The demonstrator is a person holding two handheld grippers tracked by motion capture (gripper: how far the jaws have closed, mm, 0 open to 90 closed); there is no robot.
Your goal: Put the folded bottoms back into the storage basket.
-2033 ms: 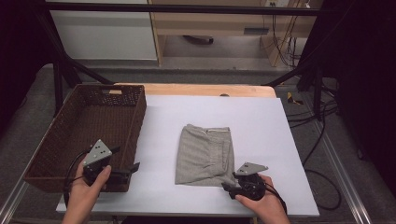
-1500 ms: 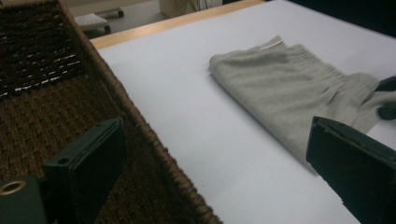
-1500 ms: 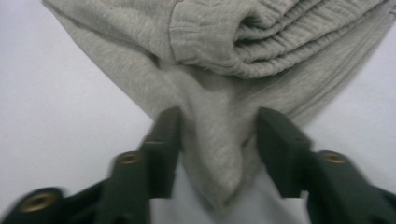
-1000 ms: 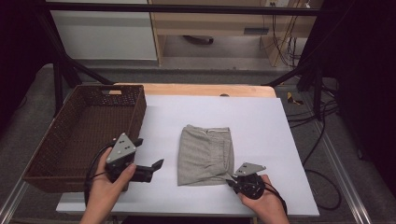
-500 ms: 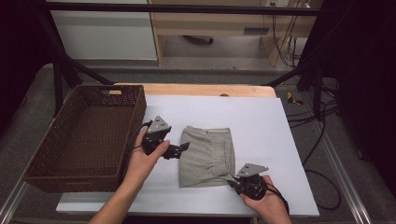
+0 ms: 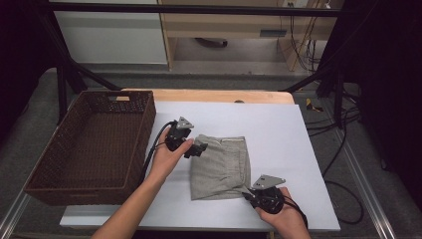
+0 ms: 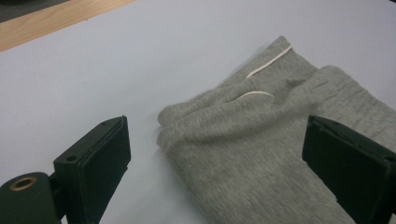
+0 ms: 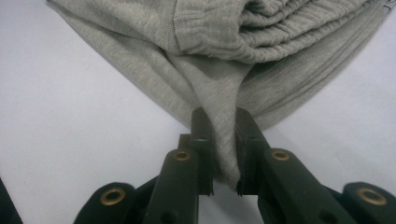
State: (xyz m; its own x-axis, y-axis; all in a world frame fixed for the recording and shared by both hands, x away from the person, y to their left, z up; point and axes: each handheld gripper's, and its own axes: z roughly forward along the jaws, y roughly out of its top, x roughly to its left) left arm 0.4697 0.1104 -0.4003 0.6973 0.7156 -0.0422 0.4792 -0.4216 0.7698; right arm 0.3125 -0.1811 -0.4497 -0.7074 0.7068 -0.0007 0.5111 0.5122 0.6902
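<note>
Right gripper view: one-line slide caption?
Right hand-held gripper shut on a corner of the folded grey garment on the white table.

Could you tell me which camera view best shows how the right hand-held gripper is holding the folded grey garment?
The right gripper view: the right hand-held gripper pinches a fold of the grey garment between shut jaws, seen close up. The high view shows it small at the garment's near corner. The left gripper view shows the garment's far end between open jaws.

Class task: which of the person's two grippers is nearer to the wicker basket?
Left. The left gripper hangs open over the far left corner of the folded grey garment, near the basket. The right gripper is shut on the garment's near right corner, farther off.
</note>
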